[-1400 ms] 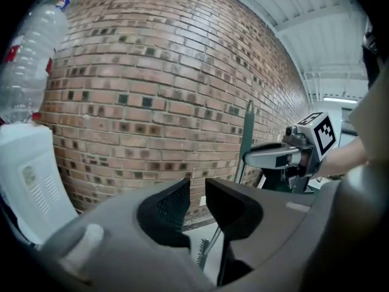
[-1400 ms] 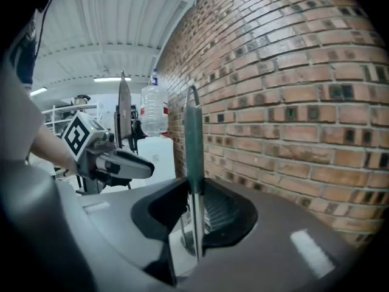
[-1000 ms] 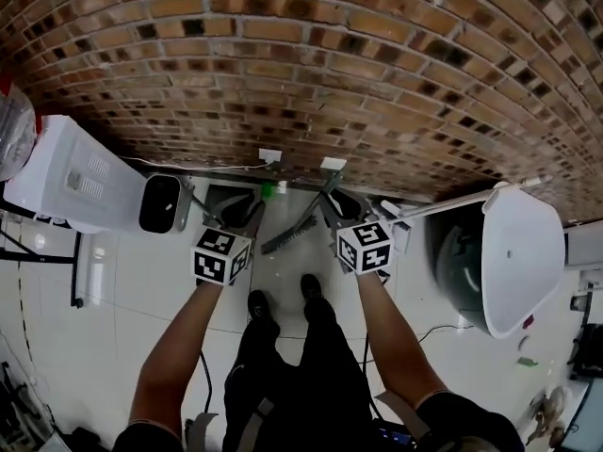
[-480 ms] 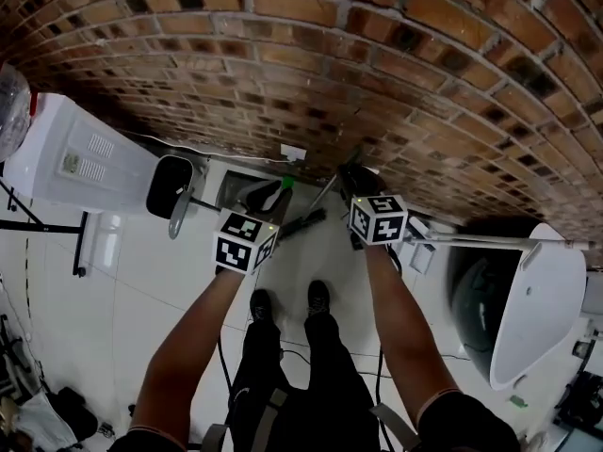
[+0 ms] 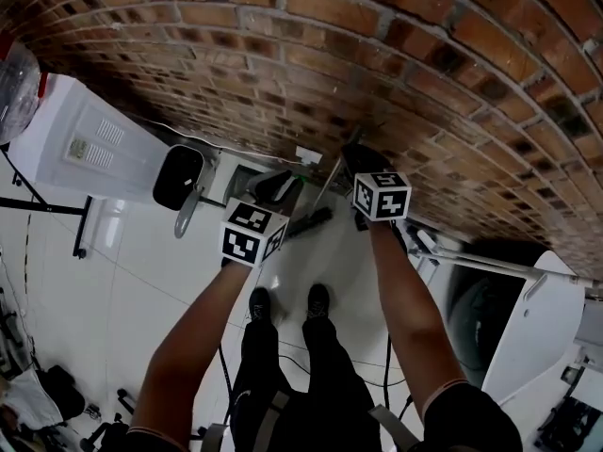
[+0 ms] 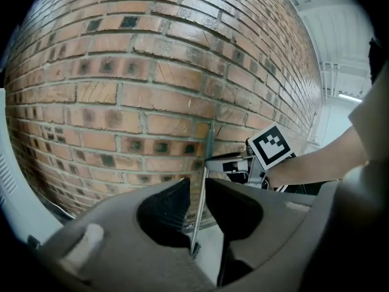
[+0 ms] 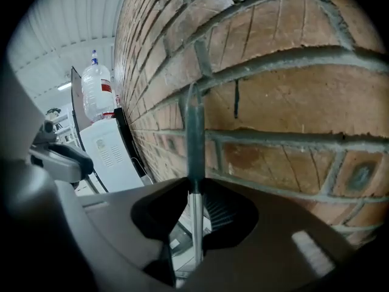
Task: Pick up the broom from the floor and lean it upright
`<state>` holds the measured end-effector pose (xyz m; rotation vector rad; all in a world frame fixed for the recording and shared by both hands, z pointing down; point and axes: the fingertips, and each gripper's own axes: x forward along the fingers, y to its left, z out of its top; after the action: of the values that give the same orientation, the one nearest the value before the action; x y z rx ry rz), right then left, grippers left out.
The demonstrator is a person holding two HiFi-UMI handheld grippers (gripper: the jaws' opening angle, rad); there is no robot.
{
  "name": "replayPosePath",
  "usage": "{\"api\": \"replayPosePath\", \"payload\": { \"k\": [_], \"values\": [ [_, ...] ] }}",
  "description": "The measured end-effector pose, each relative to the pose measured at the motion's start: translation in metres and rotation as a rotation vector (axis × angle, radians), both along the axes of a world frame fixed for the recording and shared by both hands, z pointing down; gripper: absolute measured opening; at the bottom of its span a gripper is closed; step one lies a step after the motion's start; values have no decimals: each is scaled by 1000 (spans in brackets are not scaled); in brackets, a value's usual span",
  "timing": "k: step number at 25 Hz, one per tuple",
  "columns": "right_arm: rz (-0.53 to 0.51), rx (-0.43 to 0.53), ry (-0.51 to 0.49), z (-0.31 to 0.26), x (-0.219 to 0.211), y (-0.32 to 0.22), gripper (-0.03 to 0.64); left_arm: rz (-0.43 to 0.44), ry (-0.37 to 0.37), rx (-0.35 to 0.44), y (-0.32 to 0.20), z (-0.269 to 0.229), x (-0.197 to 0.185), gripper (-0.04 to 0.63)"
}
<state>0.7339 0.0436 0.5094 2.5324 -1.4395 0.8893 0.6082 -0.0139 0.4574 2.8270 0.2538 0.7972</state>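
The broom (image 7: pixel 194 132) has been brought closer to the brick wall (image 5: pixel 311 55) than a second ago and is stood steeply against it (brush end down on the floor (image 5: pixel 132 290)). Its handle is clamped in the right gripper (image 7: pixel 194 190). The left gripper (image 6: pixel 197 187) is held open, with the handle seen untouched in its gap.

In the head view the right gripper (image 5: pixel 361 158) covers part of the broom (image 5: pixel 308 222) handle and the left gripper (image 5: pixel 275 187) hides part of its brush; the water bottle (image 5: pixel 13 88) is cut off by the left edge, the white machine (image 5: pixel 539 299) by the right
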Motion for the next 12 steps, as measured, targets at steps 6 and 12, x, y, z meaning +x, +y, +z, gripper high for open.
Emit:
{"api": "replayPosePath", "payload": {
  "k": [6,12],
  "values": [
    [-14,-12,-15,4,4,-6,119,-17,-26,6,-6,7,4,83],
    [-51,5,-72,0,-15,7,284,-41,-43,13,1,6,0,83]
  ]
}}
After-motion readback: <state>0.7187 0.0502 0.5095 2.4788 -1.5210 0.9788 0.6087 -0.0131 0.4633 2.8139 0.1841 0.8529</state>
